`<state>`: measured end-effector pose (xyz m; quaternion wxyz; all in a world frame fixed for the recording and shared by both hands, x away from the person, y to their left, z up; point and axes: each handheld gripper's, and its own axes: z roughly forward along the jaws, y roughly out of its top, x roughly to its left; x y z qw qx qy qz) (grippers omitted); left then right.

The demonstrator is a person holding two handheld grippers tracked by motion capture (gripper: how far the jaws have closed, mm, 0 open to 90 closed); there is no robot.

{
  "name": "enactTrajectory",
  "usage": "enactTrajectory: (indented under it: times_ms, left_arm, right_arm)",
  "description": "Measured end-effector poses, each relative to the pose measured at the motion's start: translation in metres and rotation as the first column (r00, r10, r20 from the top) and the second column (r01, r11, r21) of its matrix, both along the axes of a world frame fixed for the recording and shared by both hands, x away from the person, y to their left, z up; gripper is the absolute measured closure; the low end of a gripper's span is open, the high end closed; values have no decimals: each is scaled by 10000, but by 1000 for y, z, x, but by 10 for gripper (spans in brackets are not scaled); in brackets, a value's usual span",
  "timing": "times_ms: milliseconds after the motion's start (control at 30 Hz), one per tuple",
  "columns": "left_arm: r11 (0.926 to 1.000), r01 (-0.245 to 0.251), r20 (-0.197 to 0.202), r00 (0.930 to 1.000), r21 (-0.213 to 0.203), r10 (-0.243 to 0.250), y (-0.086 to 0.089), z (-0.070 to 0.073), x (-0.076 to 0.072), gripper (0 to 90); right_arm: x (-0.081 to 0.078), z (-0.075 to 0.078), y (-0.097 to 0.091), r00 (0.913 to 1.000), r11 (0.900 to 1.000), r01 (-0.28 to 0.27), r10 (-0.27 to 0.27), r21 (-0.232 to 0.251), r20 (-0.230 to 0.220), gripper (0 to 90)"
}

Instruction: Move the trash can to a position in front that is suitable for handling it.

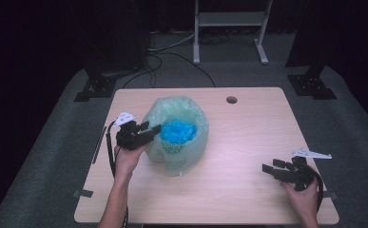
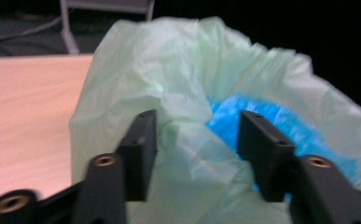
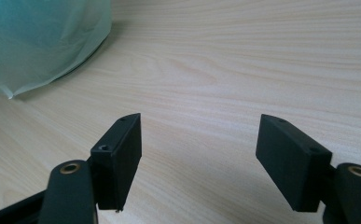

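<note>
Dark room, pale wooden table (image 1: 248,142), and all the action sits at the near left of it. Left gripper (image 1: 154,129) comes in level at the rim of the green plastic bag (image 1: 181,142), and its own view shows the jaws set astride a fold of that rim, half spread, the film bunched between them but not clearly squeezed by the pads; I judge this as a grasp being lined up rather than one made. The blue bundle (image 1: 178,131) lies inside the bag, showing through the open mouth, just past the far jaw in the left gripper view (image 2: 262,116). For a clean pinch, that far jaw wants to stay on the green film and off the blue stuff, so a slight pull back toward the rim before closing looks wise. Thin film like this will likely slip or tear if caught by one layer at the very edge; taking the doubled fold deeper between the pads should hold better. Out at the near right corner, the right gripper (image 1: 273,166) rests low over bare wood, jaws spread wide with nothing between them, well apart from the bag, whose lower corner (image 3: 10,93) shows off to its left. It could come in to steady the bag's other side.
</note>
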<state>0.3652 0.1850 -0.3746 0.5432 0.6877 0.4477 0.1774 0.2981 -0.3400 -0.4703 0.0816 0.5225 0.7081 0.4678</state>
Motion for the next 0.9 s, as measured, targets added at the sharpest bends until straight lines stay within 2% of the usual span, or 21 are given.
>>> enactTrajectory:
  times_ms: [67, 133, 267, 333, 367, 467, 533, 633, 733, 900]
  left_arm:
    - [9998, -133, 221, 9997, 135, 130, 1, -1, -1, 581]
    - [9997, -243, 390, 9989, 64, 241, 1, -2, -2, 631]
    - [9977, -565, 986, 9937, 371, 526, 1, 2, -7, 730]
    - [9983, -563, 1232, 9909, 130, 543, 4, 4, -9, 765]
    - [9982, -592, 1369, 9890, 134, 568, 4, 5, -11, 787]
    - [9983, -581, 1568, 9860, 106, 558, 6, 6, -13, 844]
    - [9988, -478, 1567, 9866, 138, 451, 6, 5, -13, 882]
    - [9993, -367, 1576, 9869, 46, 355, 7, 6, -13, 899]
    - [9997, -201, 1662, 9858, -164, 226, 7, 9, -14, 900]
    - [9967, 357, 1836, 9828, -727, -218, 4, 16, -18, 900]
  right_arm:
    - [2, -2, 0, 10000, 10000, 14, -14, 36, -61, 319]
    - [4, -3, 0, 9999, 10000, 2, -2, -7, -123, 327]
    - [3, -3, 0, 10000, 10000, 32, -32, 36, -83, 336]
    - [1, -2, 0, 10000, 10000, 32, -32, -30, 4, 345]
    - [1, -2, -1, 10000, 10000, 20, -20, -14, 10, 354]
    - [2, -1, -3, 10000, 9999, 83, -83, 107, 34, 369]
    - [4, 1, -2, 10000, 10000, 6, -6, 63, 25, 382]
    - [7, 8, 2, 9998, 9996, -187, 189, -230, 72, 391]
    - [11, 18, 8, 9990, 9990, -403, 407, -195, 210, 398]
    - [23, 49, 29, 9937, 9965, -824, 834, -157, 751, 386]
